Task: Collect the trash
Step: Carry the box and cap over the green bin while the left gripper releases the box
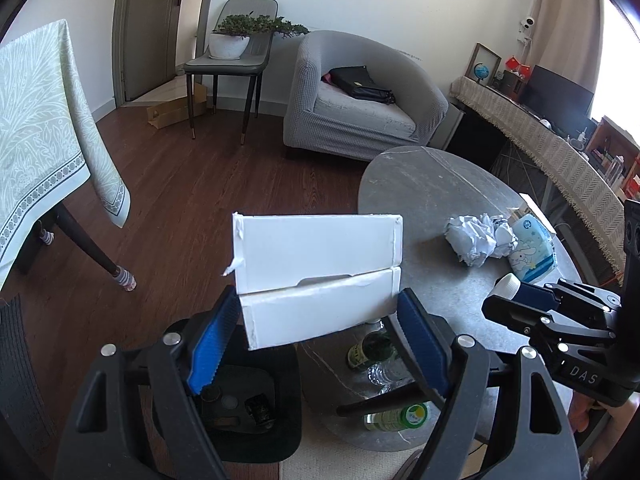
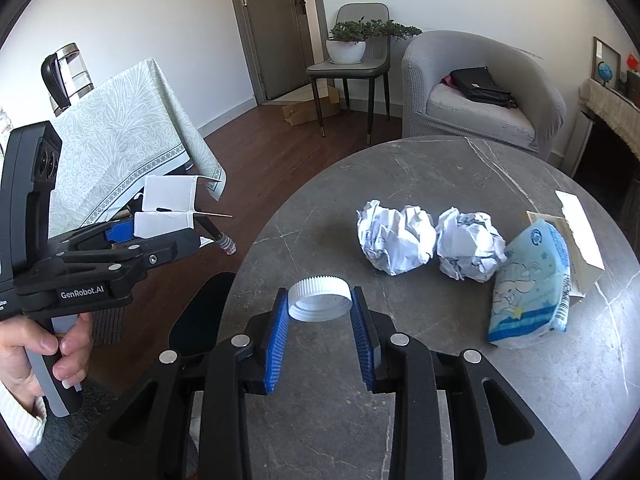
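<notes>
Cardboard, a flattened white box [image 1: 318, 276], sits clamped between the blue pads of the left tool [image 1: 316, 328], which is closed on the box's lower edges; the box stands upright and rises past the fingertips, held in the air beside the round grey tabletop [image 1: 424, 196] and above a black bin [image 1: 256, 412] on the floor. Inside the bin some dark items show, too dim to name. Green-labelled bottles [image 1: 394, 416] lie on a lower shelf under the tabletop, just right of the bin. The right tool [image 2: 320, 300] is narrowed onto a white ribbed bottle cap [image 2: 320, 298], one pad touching each side, and holds it above the near part of the tabletop. Beyond the cap, well apart from it, two crumpled paper balls [image 2: 430, 246] rest side by side on the tabletop, and just right of them lies a blue tissue pack [image 2: 530, 280] against a torn envelope [image 2: 582, 232].
</notes>
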A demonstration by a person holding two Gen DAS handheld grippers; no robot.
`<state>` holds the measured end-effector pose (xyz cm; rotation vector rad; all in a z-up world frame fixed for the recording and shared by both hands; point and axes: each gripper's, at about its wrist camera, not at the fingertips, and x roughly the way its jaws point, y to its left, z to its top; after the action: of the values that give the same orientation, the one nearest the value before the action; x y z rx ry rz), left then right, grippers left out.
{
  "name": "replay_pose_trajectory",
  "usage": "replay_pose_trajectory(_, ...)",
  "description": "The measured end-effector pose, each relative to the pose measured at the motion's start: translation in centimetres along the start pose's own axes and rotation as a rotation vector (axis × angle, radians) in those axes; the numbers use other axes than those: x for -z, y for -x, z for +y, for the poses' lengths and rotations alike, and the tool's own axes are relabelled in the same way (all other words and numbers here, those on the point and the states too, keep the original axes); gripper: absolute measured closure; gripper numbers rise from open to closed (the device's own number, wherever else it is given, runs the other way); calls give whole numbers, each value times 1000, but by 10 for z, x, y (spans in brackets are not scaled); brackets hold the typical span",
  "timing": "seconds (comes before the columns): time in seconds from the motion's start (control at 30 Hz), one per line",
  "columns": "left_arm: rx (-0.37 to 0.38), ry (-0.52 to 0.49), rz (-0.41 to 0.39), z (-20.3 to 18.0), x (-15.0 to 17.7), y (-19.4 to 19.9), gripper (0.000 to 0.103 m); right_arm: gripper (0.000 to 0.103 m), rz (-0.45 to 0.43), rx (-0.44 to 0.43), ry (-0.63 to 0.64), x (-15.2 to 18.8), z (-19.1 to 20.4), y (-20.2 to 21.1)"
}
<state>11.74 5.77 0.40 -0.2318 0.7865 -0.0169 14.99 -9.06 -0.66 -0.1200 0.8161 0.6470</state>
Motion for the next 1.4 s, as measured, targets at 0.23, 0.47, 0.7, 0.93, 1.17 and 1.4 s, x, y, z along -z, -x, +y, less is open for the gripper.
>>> replay_pose_trajectory(0.23, -51, 26, 56, 40, 10, -10, 21, 72, -27, -63, 26, -21, 31, -13)
replay_pose_trajectory(0.47, -92, 60, 139, 80, 26, -26, 21, 72, -21, -115, 54, -36, 62, -37)
replay_pose_trajectory(0.7, -137, 47, 212, 106, 44, -42, 21, 72, 11, -139, 82, -41, 85, -60)
replay_pose_trajectory(0.93, -142, -3, 288, 110, 63, -57, 21, 72, 52, -151, 100, -43, 103, -82)
replay_pose_trajectory(1.17, -148, -26, 416, 122, 83, -79, 21, 72, 85, -156, 115, -45, 117, -97)
replay_pose_trajectory(1.4, -134, -24, 533, 136, 107, -98, 21, 72, 120, -152, 113, -46, 125, -114)
